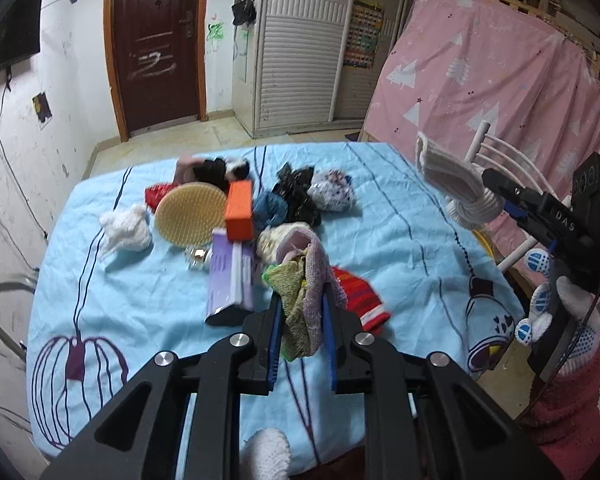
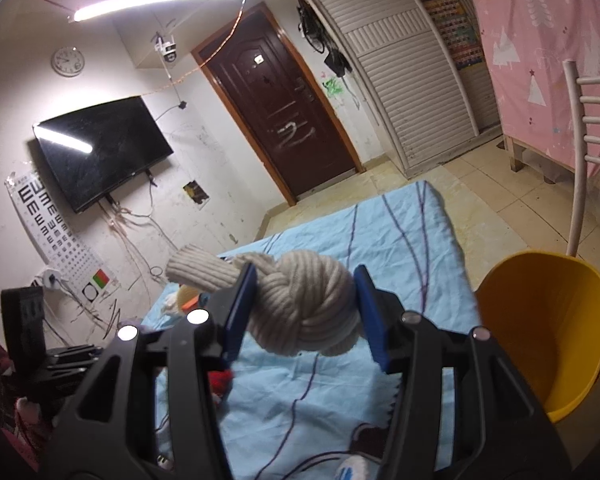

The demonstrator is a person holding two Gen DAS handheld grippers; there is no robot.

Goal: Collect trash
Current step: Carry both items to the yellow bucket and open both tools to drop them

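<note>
A crumpled pink-and-green knitted cloth is clamped between the closed pads of the left claw, above the blue-sheeted surface. A knotted cream ribbed sock is gripped by the part-open right claw, near the yellow plastic bucket.

knotted sock: ribbed knit | bucket: glossy plastic | rag: terry

A heap of clutter fills the centre of the blue bedsheet, blocking the middle of the left wrist frame — bare cloth lies open at lower left and right of centre. In the right wrist frame the yellow bucket gapes at right, the white chair just behind it.
</note>
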